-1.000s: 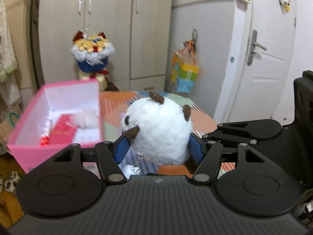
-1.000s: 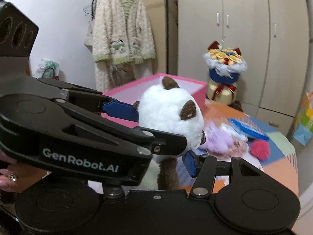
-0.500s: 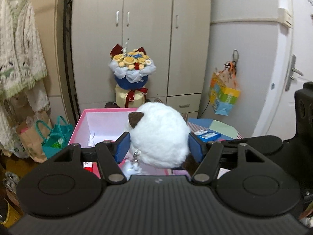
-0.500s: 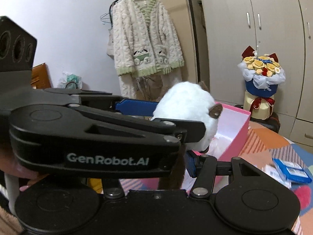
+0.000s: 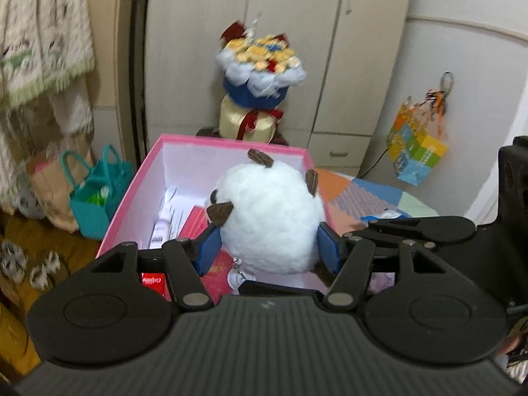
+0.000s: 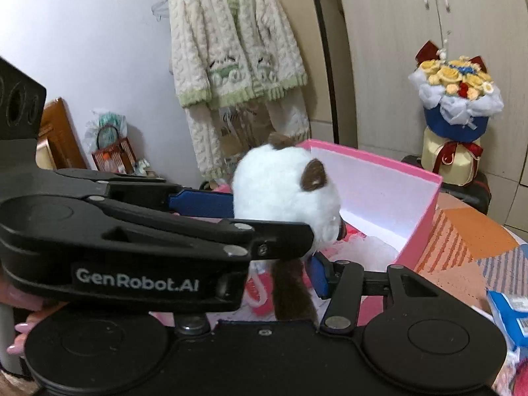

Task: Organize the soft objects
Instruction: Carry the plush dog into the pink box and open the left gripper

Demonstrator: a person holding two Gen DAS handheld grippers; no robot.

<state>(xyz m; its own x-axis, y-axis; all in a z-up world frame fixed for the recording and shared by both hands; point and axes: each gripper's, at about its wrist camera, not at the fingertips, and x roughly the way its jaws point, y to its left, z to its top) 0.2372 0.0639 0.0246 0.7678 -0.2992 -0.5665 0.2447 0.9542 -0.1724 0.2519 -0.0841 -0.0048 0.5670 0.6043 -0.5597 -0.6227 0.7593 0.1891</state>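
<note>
Soft, even indoor light, slight motion blur

Fisheye bending curves the wardrobe doors (image 5: 330, 49) at the edges; the hanging cardigan (image 5: 39, 33) smears; the pink box's white interior (image 6: 373, 194) glares slightly; dark corners vignette.

The pink box (image 5: 132, 194) stood open-topped; a red packet (image 5: 194, 221) and a white tube (image 5: 161, 227) covered part of its floor. Behind its far wall, a bouquet (image 5: 260, 69) blocked passage.
</note>
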